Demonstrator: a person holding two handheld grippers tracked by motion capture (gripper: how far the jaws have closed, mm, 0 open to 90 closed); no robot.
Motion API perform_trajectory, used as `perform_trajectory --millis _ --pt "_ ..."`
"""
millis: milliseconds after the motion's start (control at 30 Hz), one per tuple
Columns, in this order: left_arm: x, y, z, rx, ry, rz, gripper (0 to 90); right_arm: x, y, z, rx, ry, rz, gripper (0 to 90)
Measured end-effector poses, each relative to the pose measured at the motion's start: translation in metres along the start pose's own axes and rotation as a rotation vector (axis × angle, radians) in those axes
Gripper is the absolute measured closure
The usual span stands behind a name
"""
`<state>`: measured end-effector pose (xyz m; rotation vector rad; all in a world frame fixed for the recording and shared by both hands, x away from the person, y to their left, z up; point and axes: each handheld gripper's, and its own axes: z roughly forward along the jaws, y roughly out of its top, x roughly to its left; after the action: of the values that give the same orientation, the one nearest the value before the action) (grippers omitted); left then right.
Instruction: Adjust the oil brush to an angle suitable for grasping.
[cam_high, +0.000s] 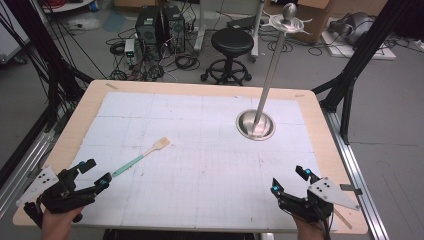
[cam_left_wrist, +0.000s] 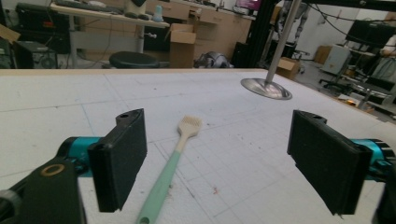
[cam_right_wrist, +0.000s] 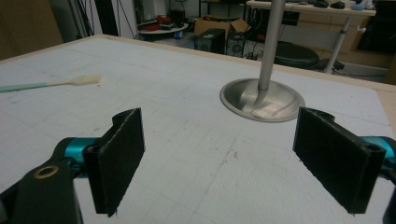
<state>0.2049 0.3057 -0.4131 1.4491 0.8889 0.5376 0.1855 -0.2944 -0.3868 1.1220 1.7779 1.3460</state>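
Step in hand: judged to be the approach to pick up the slim brush with the mint-green handle and pale bristle head, which lay flat on the white gridded mat of the tabletop.
Brush position: left of centre, handle end towards the near left, head pointing up and right; well apart from the round steel base carrying the tall metal pole.
Left gripper: hovered just short of the handle end; jaws stood wide apart with nothing between the pads, the brush not yet touched. In the left gripper view the handle ran between the jaws but nearer the left pad.
Right gripper: near right of the mat, jaws spread wide and empty, far from the brush.
Doing it well: probably shift slightly so the handle sits centred, lower until the pads nearly meet the mat, then close across the green part.
Risk: a thin, flat handle could skid or roll from an off-centre pinch.
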Motion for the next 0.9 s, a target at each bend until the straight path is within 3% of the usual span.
perform_trajectory --millis 167,200,300,367,400,467,533,600,733,767,800,900 --pt "0.004 0.000 0.004 0.001 0.019 -0.006 23.4 -0.002 -0.001 0.000 0.001 0.000 0.012 15.6" --pt "0.006 0.002 0.009 0.007 -0.001 -0.018 23.5 -0.002 -0.002 -0.001 0.003 -0.001 0.017 15.6" --pt "0.008 0.005 0.017 0.022 -0.007 -0.015 25.8 -0.002 -0.002 -0.002 0.005 -0.001 0.017 15.6" --pt "0.010 0.007 0.027 0.049 -0.012 -0.012 33.6 -0.002 -0.002 -0.002 0.009 -0.006 0.010 15.7" --pt "0.015 0.008 0.038 0.066 -0.046 -0.037 43.3 -0.002 -0.002 -0.003 0.011 -0.007 0.009 15.7" --pt "0.020 0.007 0.050 0.072 -0.073 -0.088 65.0 -0.002 -0.002 -0.003 0.015 -0.008 0.011 15.6" --pt "0.024 0.006 0.061 0.085 -0.047 -0.077 81.0 -0.002 -0.002 -0.003 0.012 -0.012 0.005 15.6" --pt "0.027 0.007 0.069 0.099 -0.020 -0.067 88.4 -0.001 -0.002 -0.003 0.013 -0.013 0.009 15.7" --pt "0.033 0.011 0.088 0.178 0.029 -0.029 89.6 0.001 -0.002 -0.002 0.017 -0.009 0.010 15.7" --pt "0.033 0.011 0.088 0.178 0.029 -0.029 89.6 0.001 -0.002 -0.002 0.018 -0.005 0.008 15.7" --pt "0.036 0.013 0.100 0.243 0.050 -0.007 89.6 0.002 -0.001 -0.002 0.020 -0.004 0.009 15.7" --pt "0.039 0.013 0.120 0.323 0.071 0.002 89.6 0.005 -0.001 0.001 0.027 0.004 0.003 15.7"
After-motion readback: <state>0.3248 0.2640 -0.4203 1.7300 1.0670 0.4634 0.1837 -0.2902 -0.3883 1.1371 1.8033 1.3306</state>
